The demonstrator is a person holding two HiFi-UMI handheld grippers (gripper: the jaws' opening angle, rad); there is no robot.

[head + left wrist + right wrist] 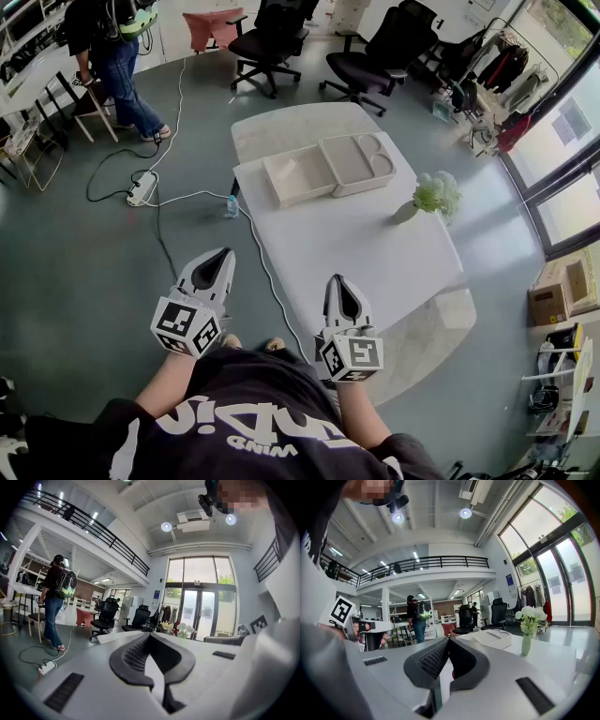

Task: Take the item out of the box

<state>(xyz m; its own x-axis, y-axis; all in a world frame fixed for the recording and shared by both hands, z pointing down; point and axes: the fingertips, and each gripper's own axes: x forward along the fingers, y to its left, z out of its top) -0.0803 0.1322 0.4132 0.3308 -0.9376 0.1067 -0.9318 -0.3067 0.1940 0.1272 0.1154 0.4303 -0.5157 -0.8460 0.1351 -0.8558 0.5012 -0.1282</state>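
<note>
A pale open box (328,167) lies at the far end of the white table (356,253), its two halves side by side; I cannot make out what lies inside. The right gripper view shows the box (493,638) low and far ahead. Both grippers hover near my body, short of the table's near edge and far from the box. My left gripper (225,255) is over the floor to the table's left, its jaws shut and empty (149,634). My right gripper (339,281) is at the near table edge, jaws shut with nothing between them (448,640).
A vase of white flowers (433,197) stands on the table right of the box. A cable and power strip (141,190) and a small bottle (231,206) lie on the floor at left. A person with a backpack (112,56) and office chairs (272,37) are farther back.
</note>
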